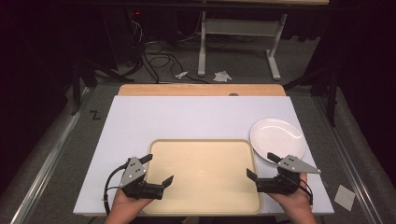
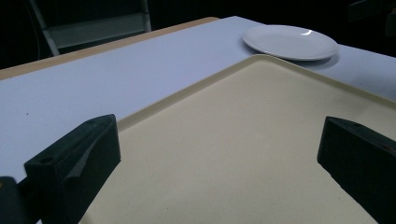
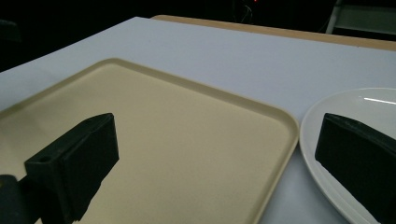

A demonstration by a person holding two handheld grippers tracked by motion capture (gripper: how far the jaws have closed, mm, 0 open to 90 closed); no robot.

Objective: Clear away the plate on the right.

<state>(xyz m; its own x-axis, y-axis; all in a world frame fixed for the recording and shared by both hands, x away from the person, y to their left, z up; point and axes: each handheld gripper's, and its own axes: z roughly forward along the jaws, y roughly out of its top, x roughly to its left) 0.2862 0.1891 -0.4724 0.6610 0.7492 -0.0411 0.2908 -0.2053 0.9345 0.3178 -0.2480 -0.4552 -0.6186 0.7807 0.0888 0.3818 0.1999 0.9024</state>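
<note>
Flanking beige tray (image 1: 205, 175): left gripper (image 1: 158, 169) & right gripper (image 1: 262, 166), jaws apart.

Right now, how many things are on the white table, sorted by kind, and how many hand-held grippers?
Tray: 1
Plate: 1
Hand-held gripper: 2, left and right, both open
Total: 4

dark room | grey floor (image 1: 56, 154) | cables (image 1: 156, 58) | white desk frame (image 1: 238, 28) behind
</note>
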